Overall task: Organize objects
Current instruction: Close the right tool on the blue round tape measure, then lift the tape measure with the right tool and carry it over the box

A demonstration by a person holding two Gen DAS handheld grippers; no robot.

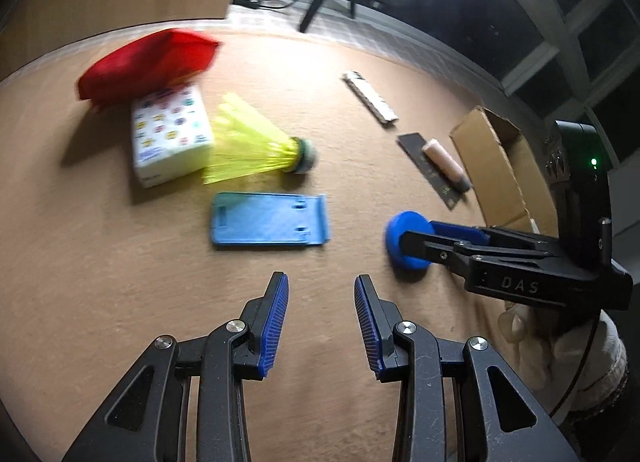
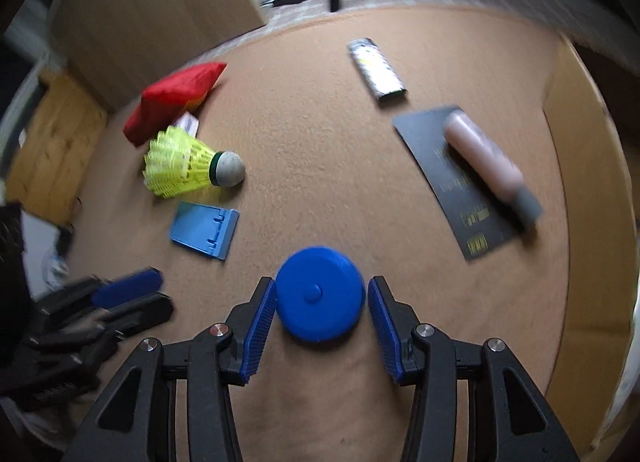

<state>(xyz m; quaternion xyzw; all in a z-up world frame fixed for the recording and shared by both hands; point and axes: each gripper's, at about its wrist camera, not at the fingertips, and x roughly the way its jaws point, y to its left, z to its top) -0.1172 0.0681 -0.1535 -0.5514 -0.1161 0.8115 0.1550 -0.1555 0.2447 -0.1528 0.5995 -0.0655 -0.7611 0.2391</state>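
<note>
Right tongs (image 2: pixel 322 304): clamped on the round blue plastic disc (image 2: pixel 320 294), seemingly lifted off the brown worktop (image 2: pixel 320 122).
Left tongs (image 1: pixel 321 294): narrow, empty.
Advice: keep squeeze centred; carry toward the open cardboard box (image 1: pixel 496 158) at the worktop's right edge.

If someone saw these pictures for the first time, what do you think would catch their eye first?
Probably the blue round disc, clamped between the blue pads of the right hand-held gripper at the near edge of the tan tabletop. Next, the bright yellow shuttlecock lying on its side to the left, with a red pouch just behind it. The left hand-held gripper holds nothing.
</note>
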